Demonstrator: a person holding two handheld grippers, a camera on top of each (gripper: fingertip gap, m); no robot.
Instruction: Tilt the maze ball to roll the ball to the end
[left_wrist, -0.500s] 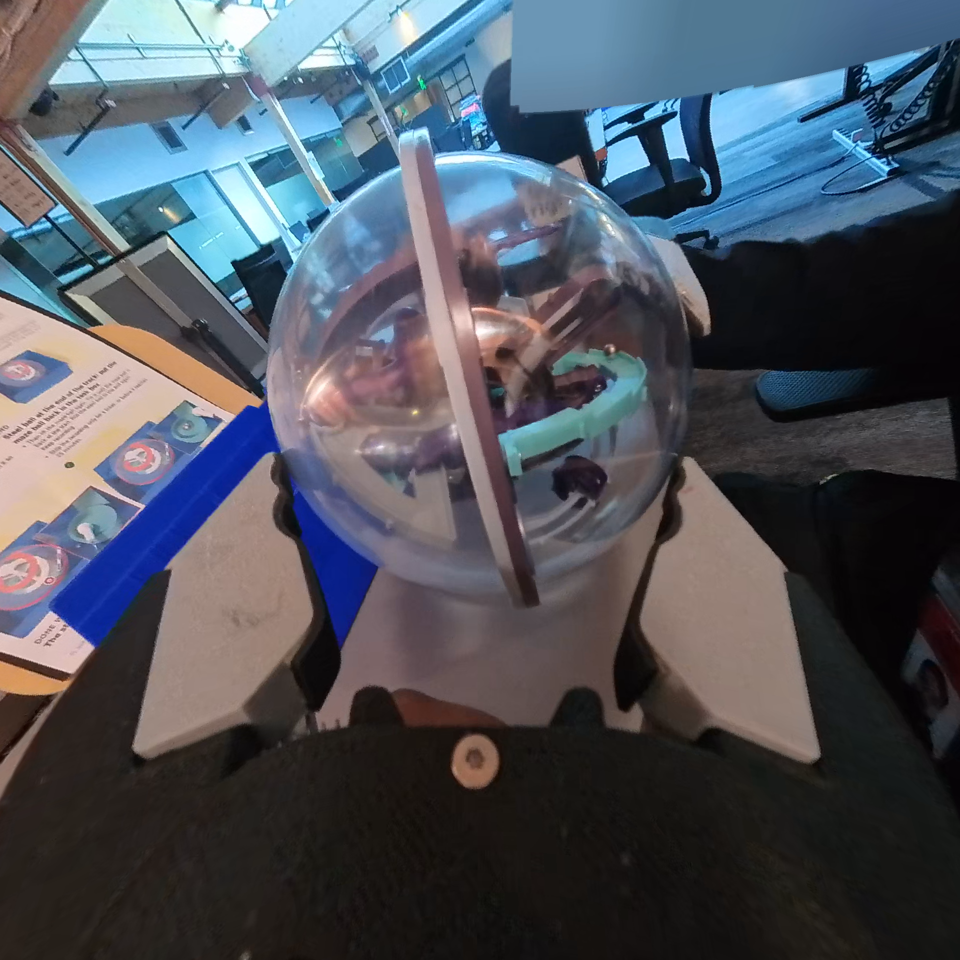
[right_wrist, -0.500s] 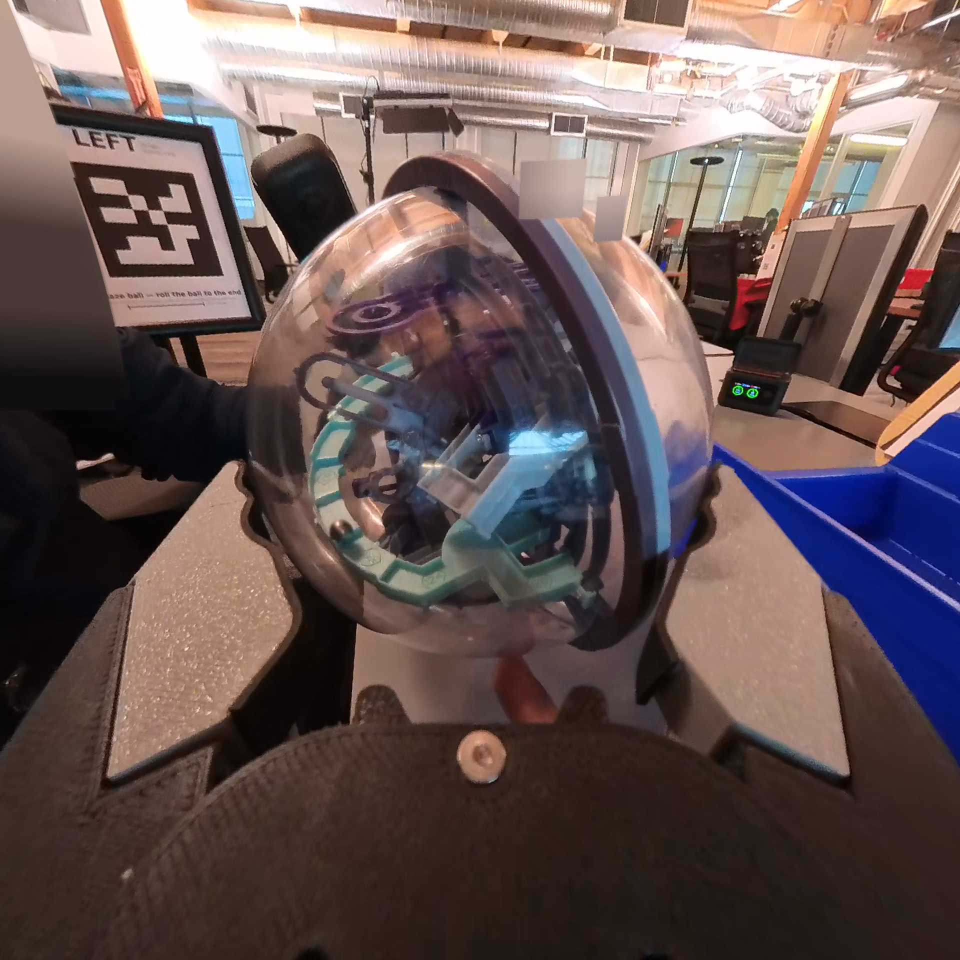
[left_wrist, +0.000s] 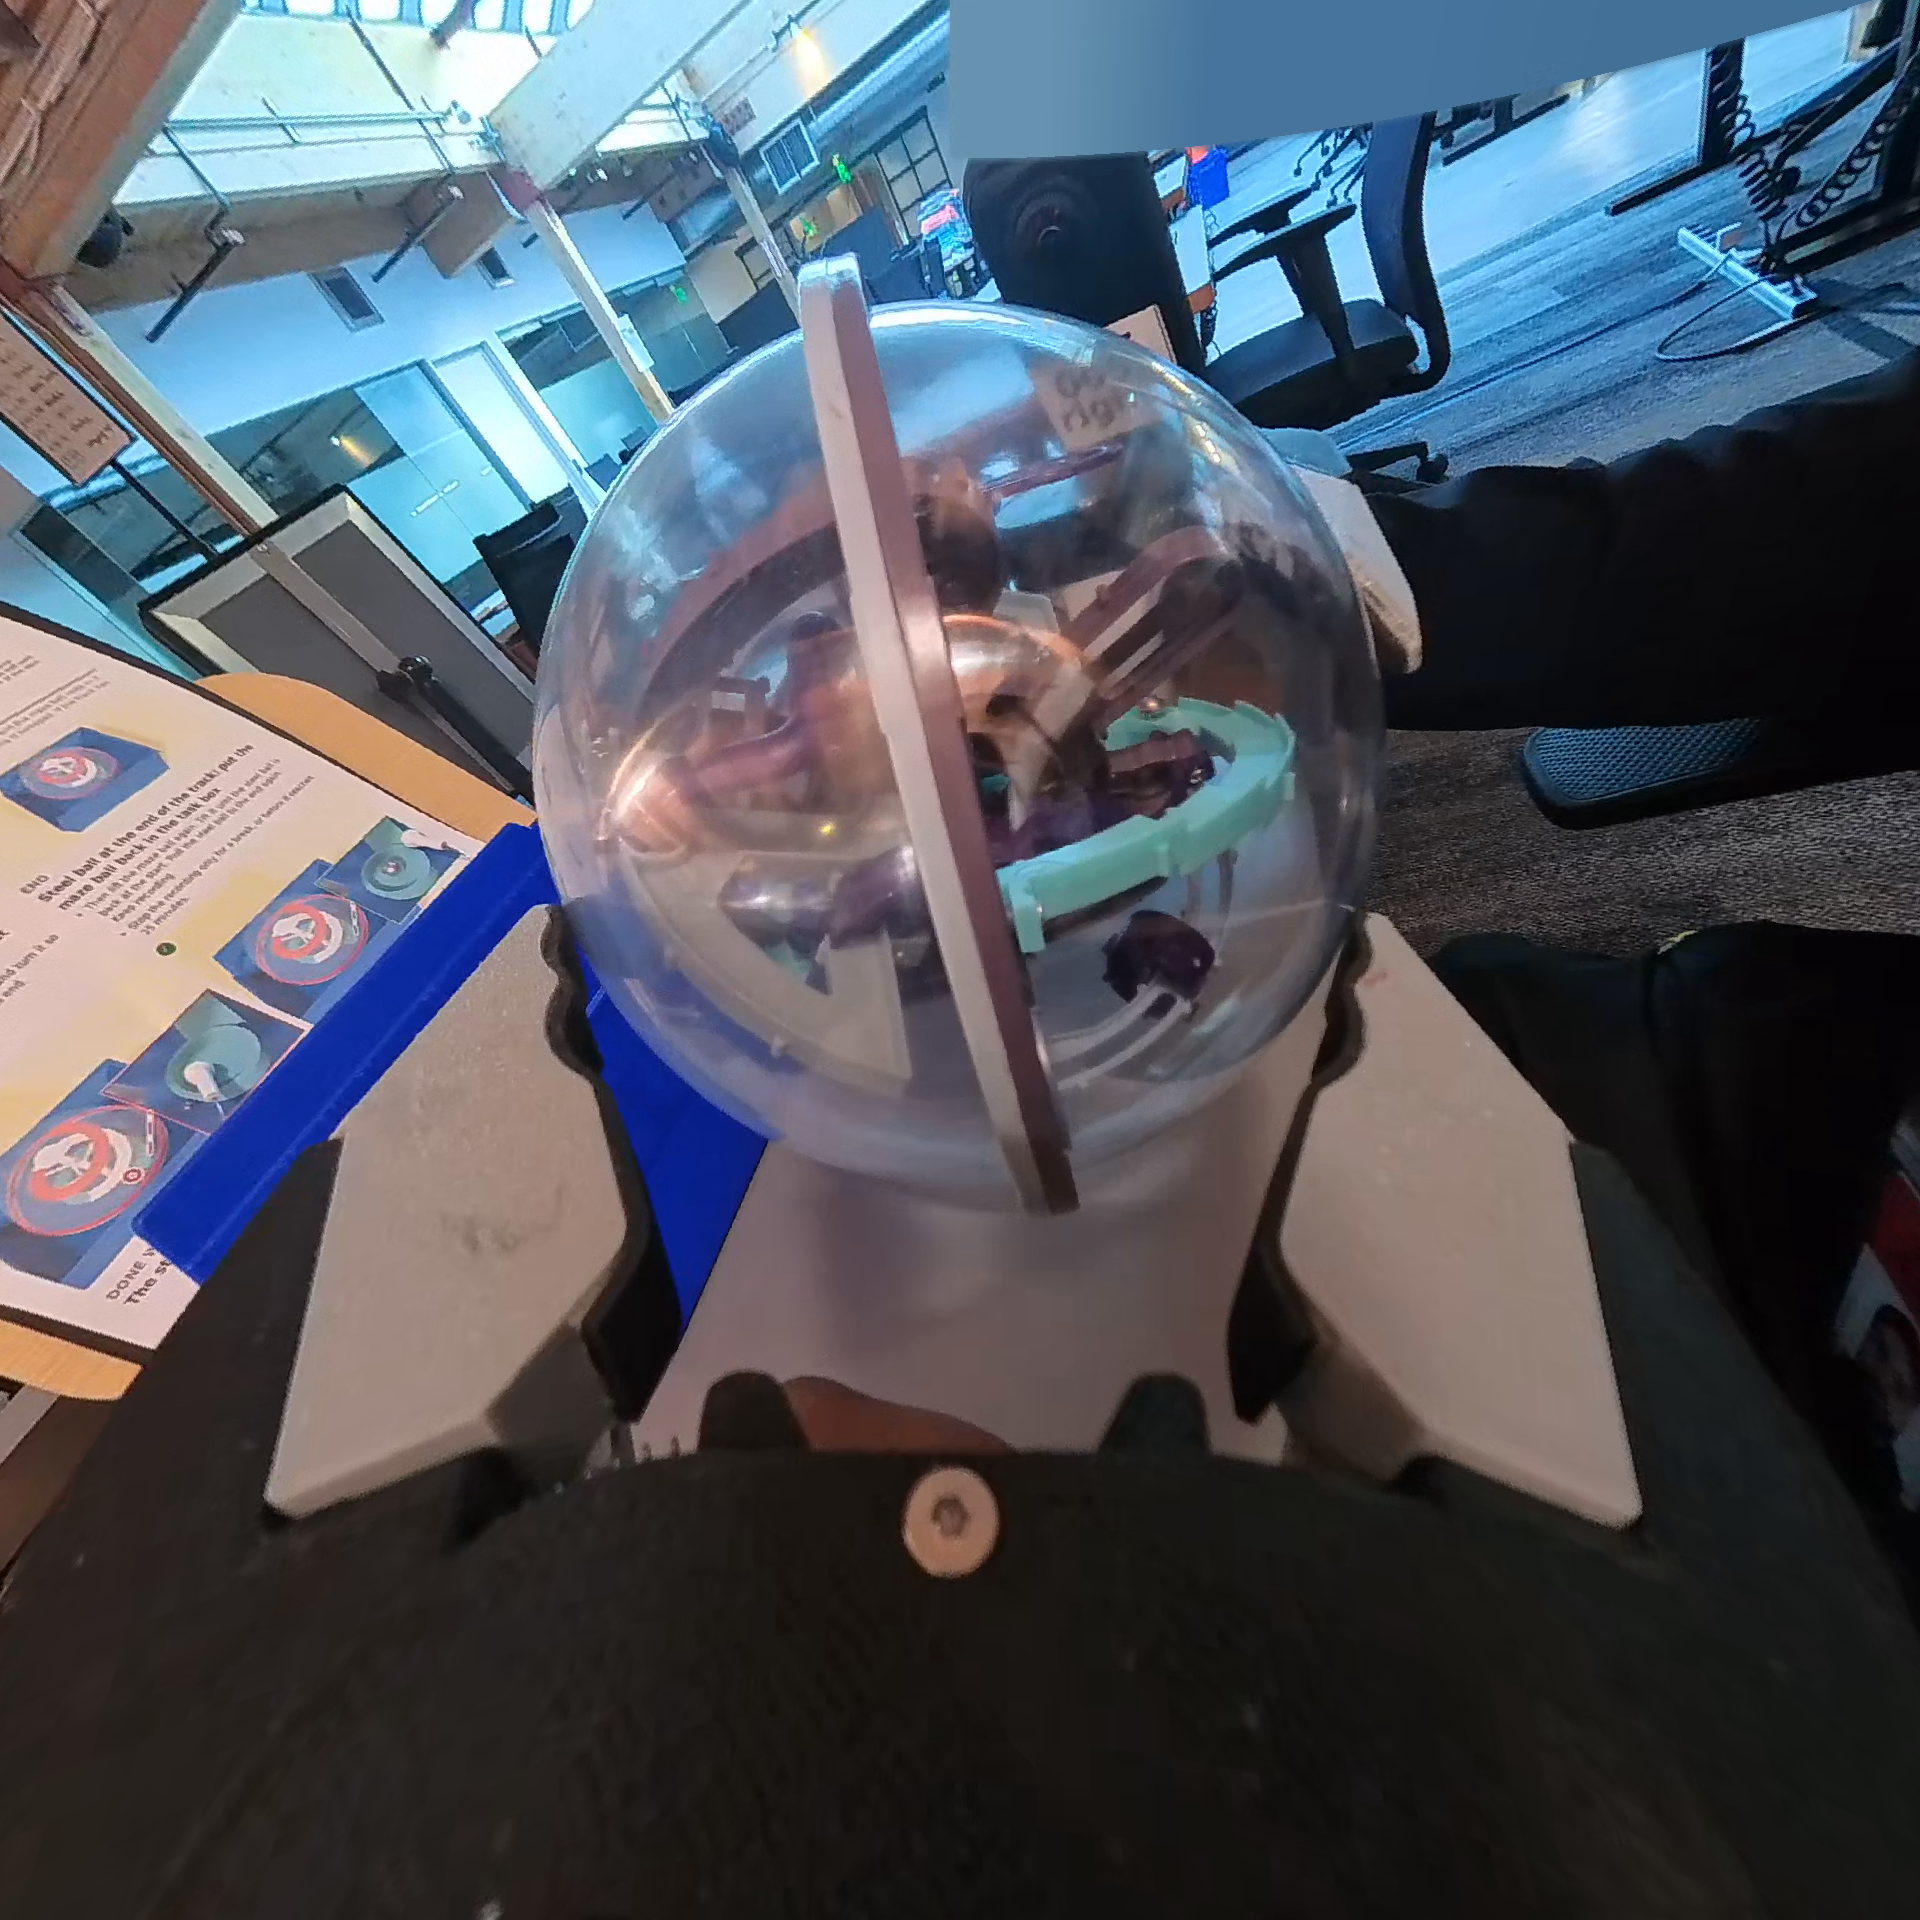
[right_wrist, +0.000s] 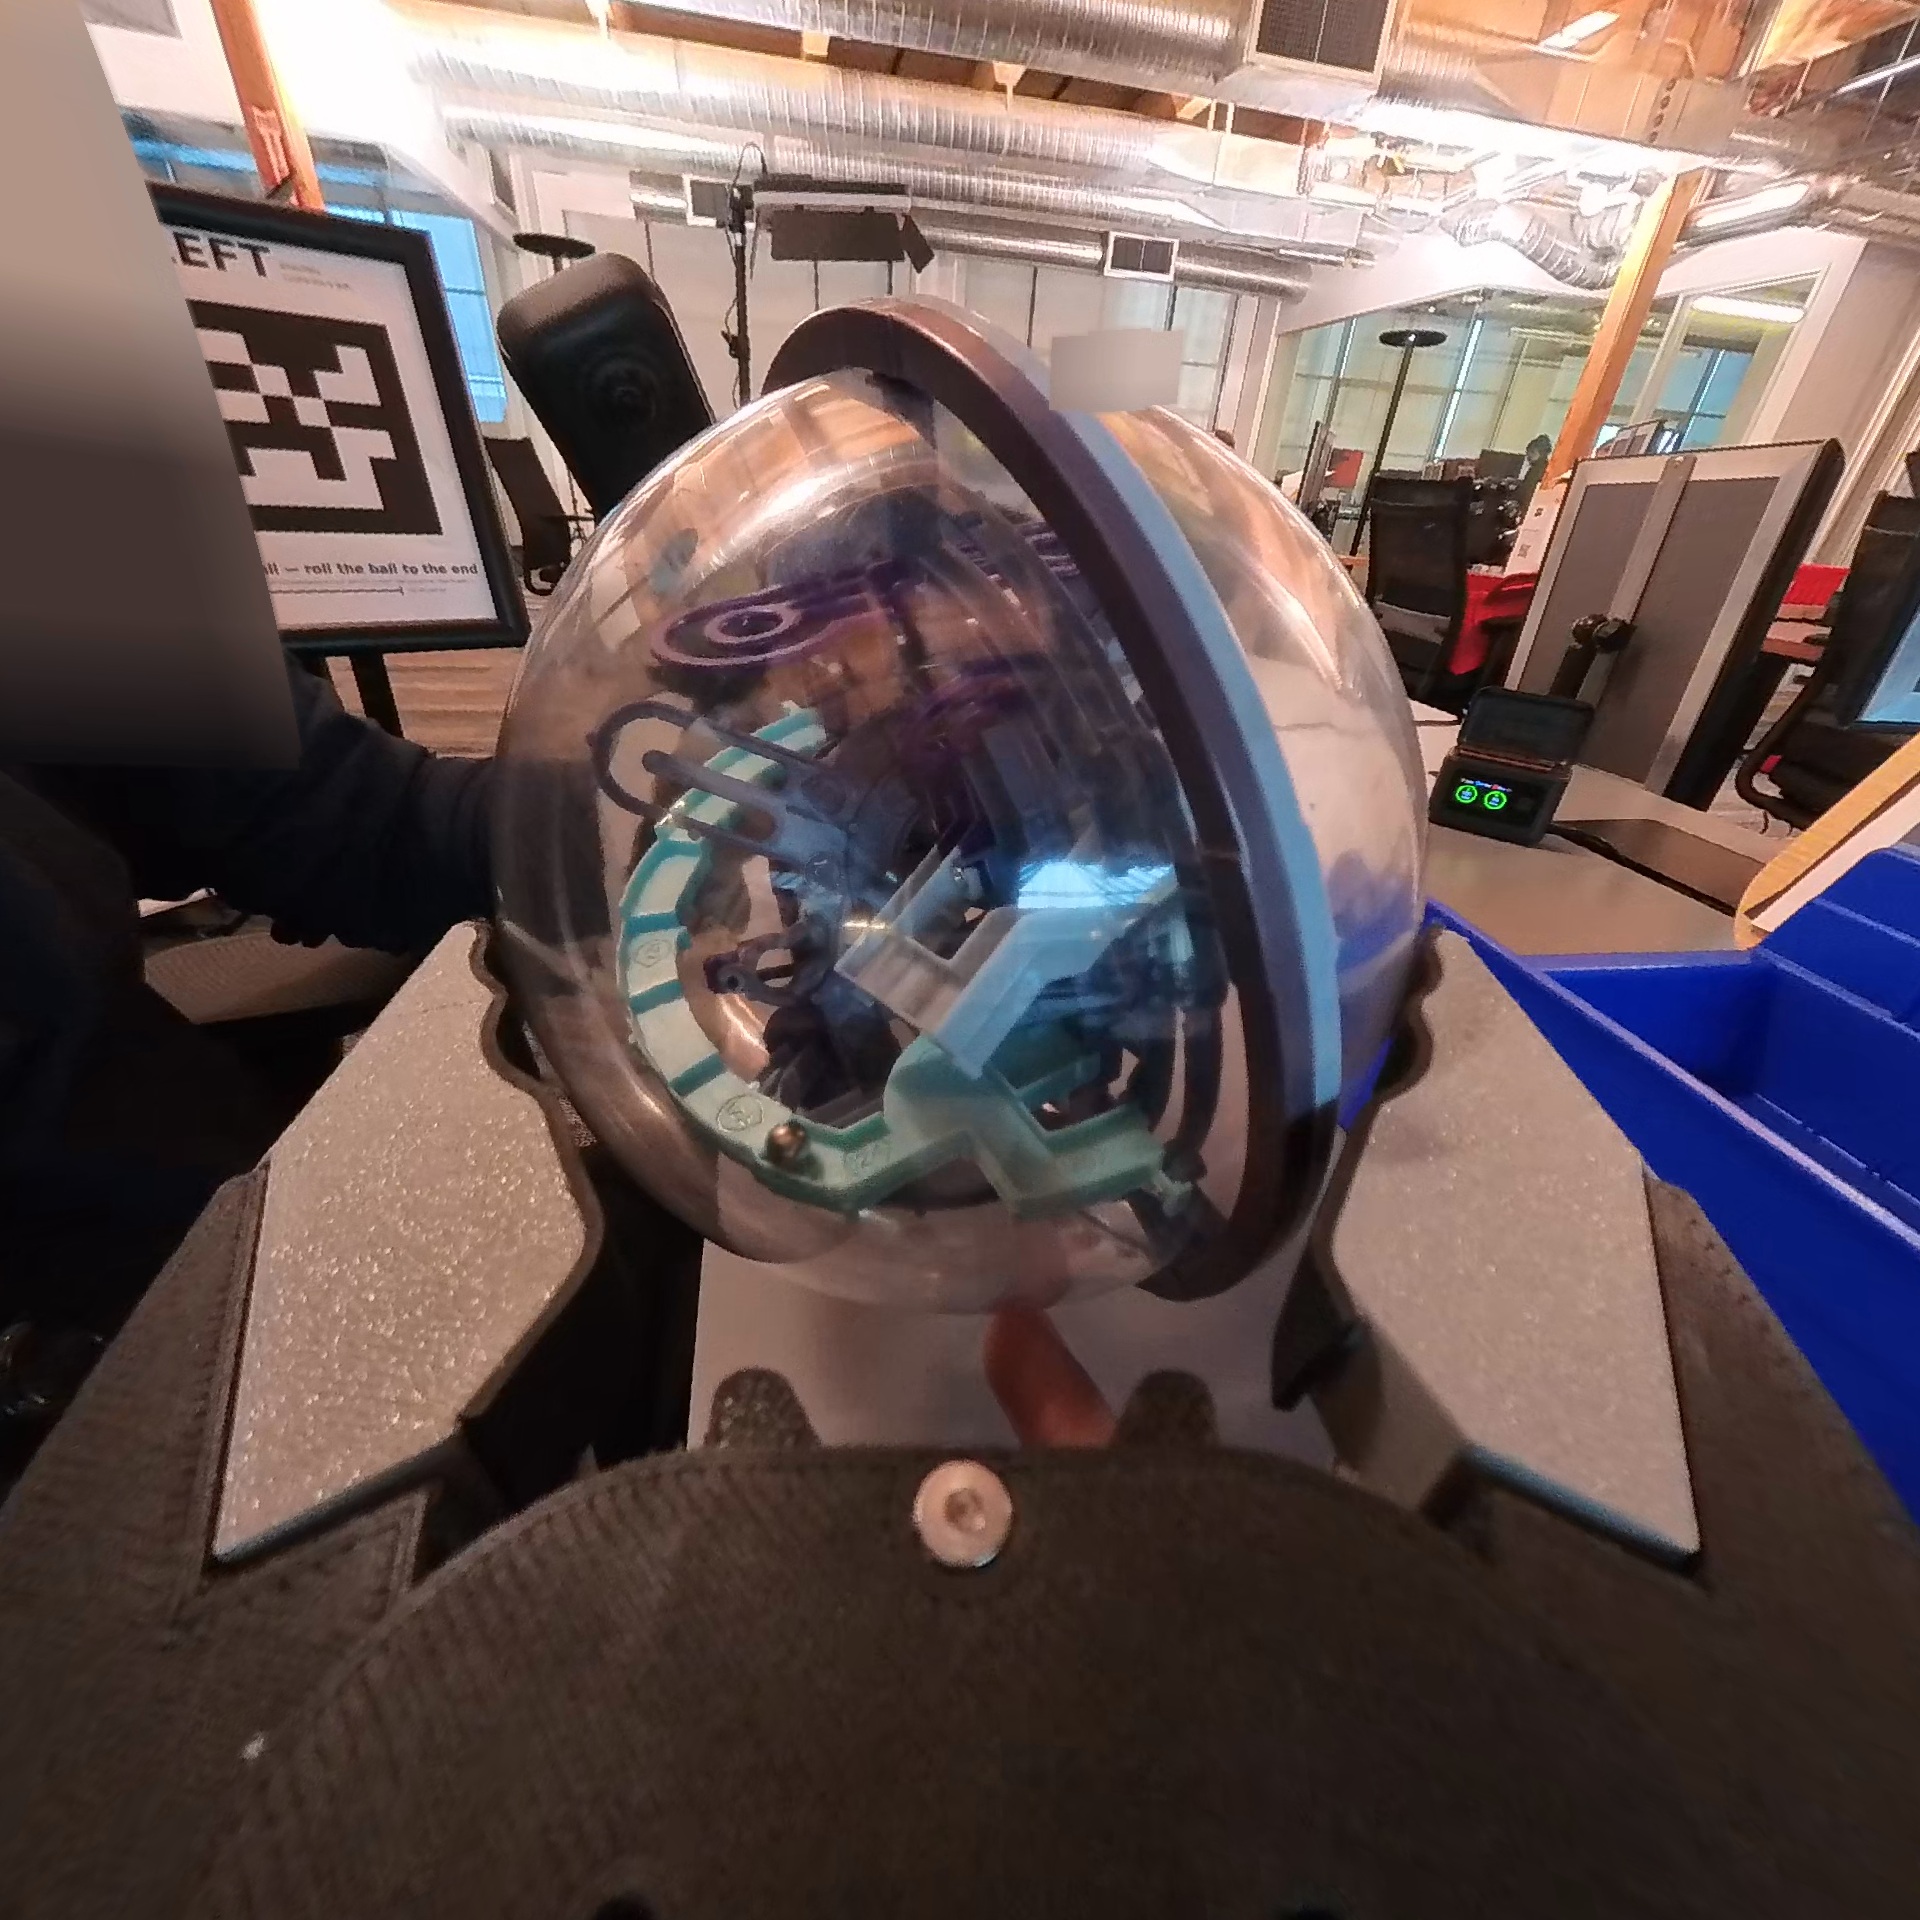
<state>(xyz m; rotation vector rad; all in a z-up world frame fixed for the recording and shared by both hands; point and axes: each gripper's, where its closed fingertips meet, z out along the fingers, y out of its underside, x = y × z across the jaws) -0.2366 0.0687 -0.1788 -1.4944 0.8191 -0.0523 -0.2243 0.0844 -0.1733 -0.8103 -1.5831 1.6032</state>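
Both sets of jaws clamped on the clear maze ball (right_wrist: 956, 831), centre frame, above the tabletop. Steel ball (right_wrist: 784, 1141) now lower along teal track (right_wrist: 665, 977), lower left; end unreached.

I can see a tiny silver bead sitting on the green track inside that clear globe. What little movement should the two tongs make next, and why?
Probably a slight, slow tilt of the maze ball that lowers the stepped part of the teal track. The steel ball rests where the curved section meets that stretch, so only a gentle lean should roll it onward without jumping the rail. Both the left tongs and right tongs grip the sphere's sides.
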